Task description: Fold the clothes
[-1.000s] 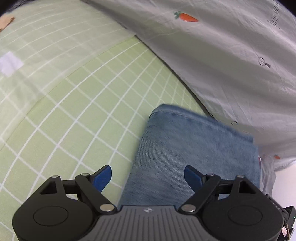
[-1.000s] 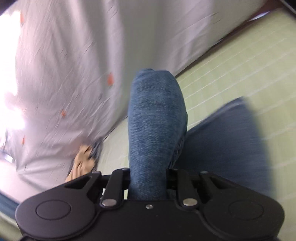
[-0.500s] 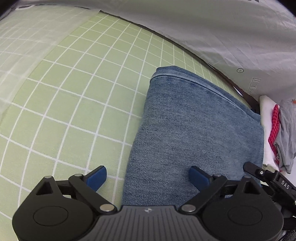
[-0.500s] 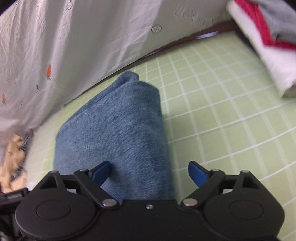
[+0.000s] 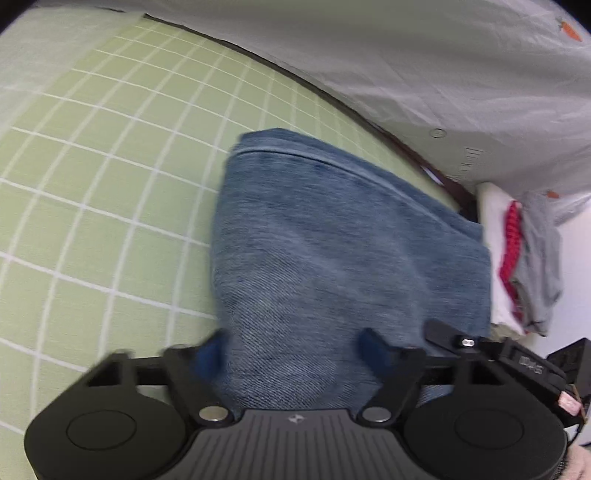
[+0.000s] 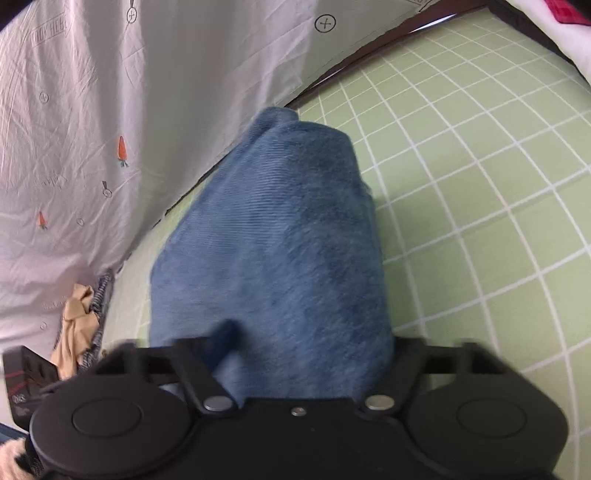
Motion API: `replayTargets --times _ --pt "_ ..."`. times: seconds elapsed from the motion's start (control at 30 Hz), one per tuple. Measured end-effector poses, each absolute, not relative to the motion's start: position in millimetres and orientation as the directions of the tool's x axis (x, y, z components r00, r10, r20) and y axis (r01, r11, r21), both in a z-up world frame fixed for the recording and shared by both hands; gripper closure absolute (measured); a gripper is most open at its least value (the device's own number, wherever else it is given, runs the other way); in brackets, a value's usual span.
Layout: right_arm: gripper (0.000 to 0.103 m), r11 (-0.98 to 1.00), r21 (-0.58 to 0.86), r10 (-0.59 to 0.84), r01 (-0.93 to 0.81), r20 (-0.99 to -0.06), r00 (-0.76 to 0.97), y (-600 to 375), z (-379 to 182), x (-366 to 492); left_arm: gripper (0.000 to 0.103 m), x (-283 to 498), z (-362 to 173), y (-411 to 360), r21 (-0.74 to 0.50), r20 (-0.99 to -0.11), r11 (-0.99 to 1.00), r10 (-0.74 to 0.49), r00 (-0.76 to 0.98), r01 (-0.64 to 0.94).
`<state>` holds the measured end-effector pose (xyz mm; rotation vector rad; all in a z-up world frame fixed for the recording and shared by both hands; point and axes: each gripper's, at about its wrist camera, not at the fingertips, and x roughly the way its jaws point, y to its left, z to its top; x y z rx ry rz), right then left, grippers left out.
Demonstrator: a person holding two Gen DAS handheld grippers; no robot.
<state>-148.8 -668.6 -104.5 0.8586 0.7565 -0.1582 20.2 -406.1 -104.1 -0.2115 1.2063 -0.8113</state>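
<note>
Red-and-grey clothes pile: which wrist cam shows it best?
Left wrist. The red-and-grey clothes pile sits whole at the right edge, past the folded jeans. The right wrist view catches only a red sliver in its top right corner.

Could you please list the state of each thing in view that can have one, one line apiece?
Jeans: folded into a compact bundle, lying on the green checked sheet.
Left tongs: closing, near edge of the jeans between the fingers.
Right tongs: closing, jeans between the fingers.
Red and grey clothes: crumpled in a heap beyond the jeans.
Tan garment: crumpled at the sheet's edge.
</note>
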Motion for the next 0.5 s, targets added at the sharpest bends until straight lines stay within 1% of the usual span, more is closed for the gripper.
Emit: replayTargets --times 0.03,0.07,0.1,0.17,0.33,0.4,0.5 --pt "0.062 0.668 0.618 0.149 0.415 -0.658 0.739 -662.5 -99.0 -151.6 0.055 18.6 -101.8 -405.5 -0.557 -0.737 0.694 -0.666 0.114 0.456" --pt "0.066 0.682 0.601 0.127 0.417 -0.658 0.742 -655.0 -92.5 -154.6 0.058 15.4 -96.6 -404.7 -0.552 -0.729 0.677 -0.675 0.113 0.486" --pt "0.068 0.69 0.588 0.105 0.423 -0.659 0.745 -647.3 -86.0 -158.6 0.06 12.6 -90.6 -401.8 -0.555 -0.719 0.659 -0.687 0.107 0.507" --pt "0.071 0.686 0.573 0.064 0.448 -0.661 0.748 -632.0 -73.0 -169.9 0.061 6.1 -78.4 -394.2 -0.566 -0.693 0.621 -0.714 0.094 0.542" --pt "0.072 0.638 0.581 -0.03 0.505 -0.637 0.77 -604.7 -47.8 -209.4 0.062 -15.2 -50.1 -378.6 -0.599 -0.613 0.524 -0.786 0.073 0.605" --pt "0.072 0.61 0.59 -0.062 0.529 -0.629 0.775 -601.0 -39.1 -226.6 0.062 -24.4 -41.0 -379.7 -0.619 -0.584 0.486 -0.81 0.053 0.617" --pt "0.072 0.596 0.583 -0.111 0.552 -0.622 0.775 -604.4 -24.2 -250.0 0.062 -43.9 -26.5 -390.8 -0.617 -0.558 0.436 -0.829 0.026 0.655"
